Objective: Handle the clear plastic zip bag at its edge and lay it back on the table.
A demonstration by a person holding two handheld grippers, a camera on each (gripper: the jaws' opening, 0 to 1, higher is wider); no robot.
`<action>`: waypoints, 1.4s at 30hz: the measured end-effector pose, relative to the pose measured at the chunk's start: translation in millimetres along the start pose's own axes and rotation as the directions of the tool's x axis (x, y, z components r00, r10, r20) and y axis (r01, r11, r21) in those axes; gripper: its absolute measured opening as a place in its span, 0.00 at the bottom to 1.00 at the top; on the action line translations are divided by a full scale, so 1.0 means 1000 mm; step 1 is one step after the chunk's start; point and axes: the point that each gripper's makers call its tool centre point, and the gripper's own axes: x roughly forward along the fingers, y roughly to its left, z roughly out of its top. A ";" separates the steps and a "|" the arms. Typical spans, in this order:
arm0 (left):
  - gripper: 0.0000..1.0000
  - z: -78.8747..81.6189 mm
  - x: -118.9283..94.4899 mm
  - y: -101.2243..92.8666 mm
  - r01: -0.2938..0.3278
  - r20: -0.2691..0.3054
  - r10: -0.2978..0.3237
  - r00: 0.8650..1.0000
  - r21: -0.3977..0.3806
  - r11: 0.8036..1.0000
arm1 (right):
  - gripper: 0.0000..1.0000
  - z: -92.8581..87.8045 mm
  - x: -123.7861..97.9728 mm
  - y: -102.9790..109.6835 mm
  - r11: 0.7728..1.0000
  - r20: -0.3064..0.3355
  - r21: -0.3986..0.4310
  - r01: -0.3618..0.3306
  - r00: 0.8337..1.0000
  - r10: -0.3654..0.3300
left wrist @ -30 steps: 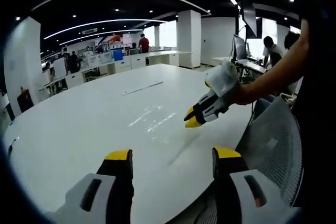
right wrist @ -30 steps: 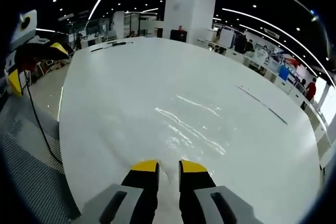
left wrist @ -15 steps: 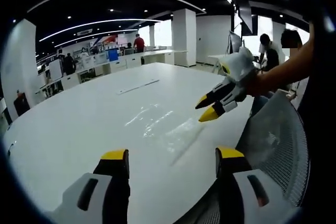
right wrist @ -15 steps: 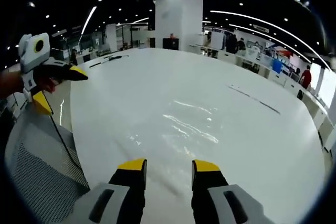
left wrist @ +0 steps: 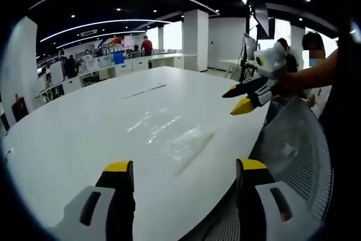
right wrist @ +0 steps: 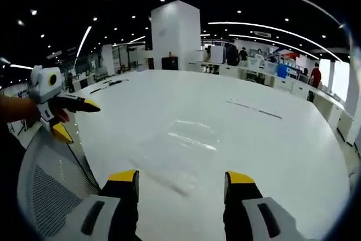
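The clear plastic zip bag lies flat on the white table, showing mostly as glossy wrinkles. My left gripper hovers open over the table's near edge, short of the bag, with nothing between its yellow tips. In the same view my right gripper hangs in the air right of the bag, open and empty. In the right gripper view the bag rests ahead of my open right gripper, apart from it. The left gripper floats at the left, off the table's edge, jaws spread.
A grey mesh chair back stands close against the table's near edge, also seen as the chair back. A long thin strip lies farther out on the table. A white pillar, desks and people fill the background.
My right gripper, nearly shut at the bag's edge a second ago, has opened and drawn back up and away. The bag stays flat on the table. The left gripper stayed open.
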 end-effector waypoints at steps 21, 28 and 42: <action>0.80 -0.016 0.000 0.000 -0.035 -0.002 0.035 0.999 -0.034 0.999 | 0.87 -0.013 -0.045 -0.001 0.998 0.064 0.000 0.057 0.996 -0.056; 0.82 -0.015 0.009 -0.006 -0.039 0.026 0.039 0.999 -0.009 0.999 | 0.96 -0.021 -0.048 -0.001 0.997 0.102 0.001 0.079 0.992 -0.079; 0.99 -0.025 0.007 -0.009 -0.008 0.020 0.009 1.000 -0.052 0.999 | 1.00 -0.039 -0.048 -0.001 0.996 0.088 0.021 0.082 0.993 -0.083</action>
